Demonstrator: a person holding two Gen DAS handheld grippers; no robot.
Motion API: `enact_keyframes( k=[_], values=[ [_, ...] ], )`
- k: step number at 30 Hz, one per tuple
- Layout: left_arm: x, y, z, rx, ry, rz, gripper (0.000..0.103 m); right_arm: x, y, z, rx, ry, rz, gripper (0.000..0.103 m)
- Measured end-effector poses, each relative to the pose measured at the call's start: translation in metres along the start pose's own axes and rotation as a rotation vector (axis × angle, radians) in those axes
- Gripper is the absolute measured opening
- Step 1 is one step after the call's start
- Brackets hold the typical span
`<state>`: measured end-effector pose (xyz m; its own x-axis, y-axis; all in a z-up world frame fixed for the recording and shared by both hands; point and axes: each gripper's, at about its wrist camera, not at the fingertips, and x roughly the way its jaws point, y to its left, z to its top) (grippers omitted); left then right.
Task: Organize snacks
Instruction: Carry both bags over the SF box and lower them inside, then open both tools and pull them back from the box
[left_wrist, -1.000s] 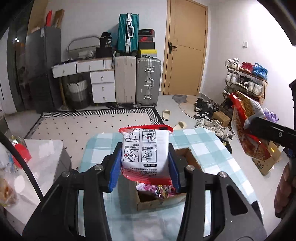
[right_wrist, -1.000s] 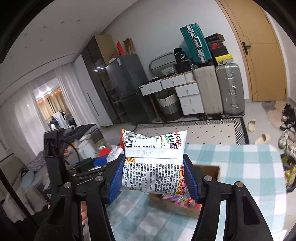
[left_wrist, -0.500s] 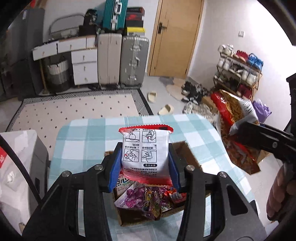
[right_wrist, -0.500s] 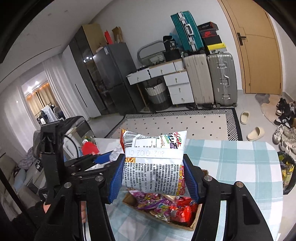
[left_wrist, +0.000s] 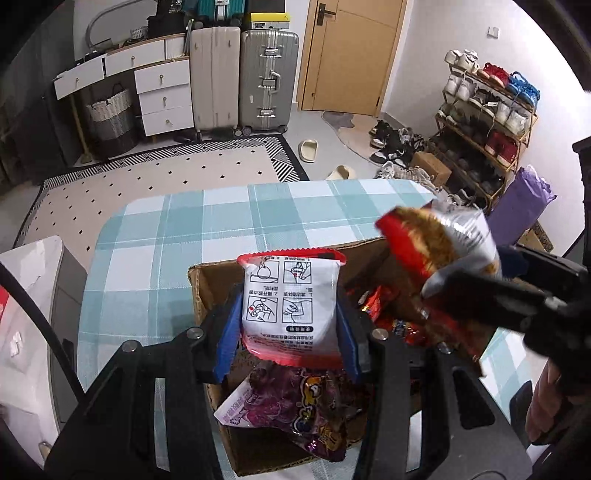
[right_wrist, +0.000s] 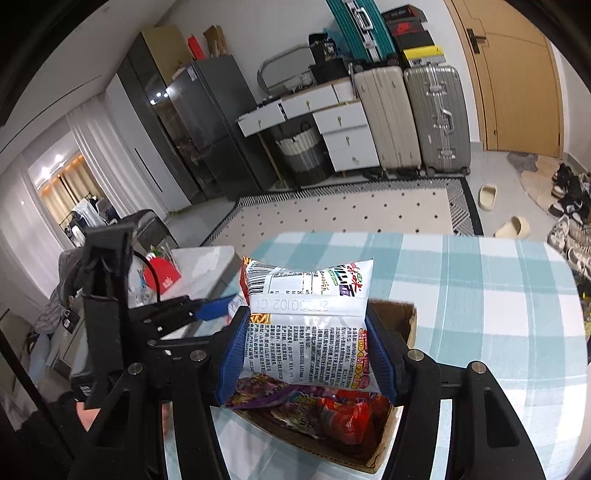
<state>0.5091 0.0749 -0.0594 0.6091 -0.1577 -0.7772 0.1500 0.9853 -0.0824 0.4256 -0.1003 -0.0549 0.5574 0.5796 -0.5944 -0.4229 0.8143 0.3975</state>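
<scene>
Checked worktop (left_wrist: 155, 236) carries the box (left_wrist: 199, 291); your left fingers (left_wrist: 290, 334) clamp a white packet (left_wrist: 291, 302), your right fingers (right_wrist: 306, 350) a chip bag (right_wrist: 310, 321), over it. Release at 6 o'clock, or overhanging bags may slide off.

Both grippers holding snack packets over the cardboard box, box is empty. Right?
Not quite. The cardboard box already holds snacks: the left wrist view shows a purple packet and red wrappers inside. The rest stands: left gripper grips the white packet, right gripper the printed packet, both over the box.
</scene>
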Motion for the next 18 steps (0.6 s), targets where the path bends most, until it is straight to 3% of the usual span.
enact_keyframes(
  k=[13, 18],
  values=[
    [0.012, 0.012, -0.006, 0.001, 0.025, -0.002, 0.049, 0.026, -0.018, -0.016, 0.059, 0.025, 0.01, 0.06],
    [-0.004, 0.016, -0.005, -0.019, -0.041, -0.002, 0.064, 0.03, -0.026, -0.018, 0.117, 0.034, 0.031, 0.06]
  ],
)
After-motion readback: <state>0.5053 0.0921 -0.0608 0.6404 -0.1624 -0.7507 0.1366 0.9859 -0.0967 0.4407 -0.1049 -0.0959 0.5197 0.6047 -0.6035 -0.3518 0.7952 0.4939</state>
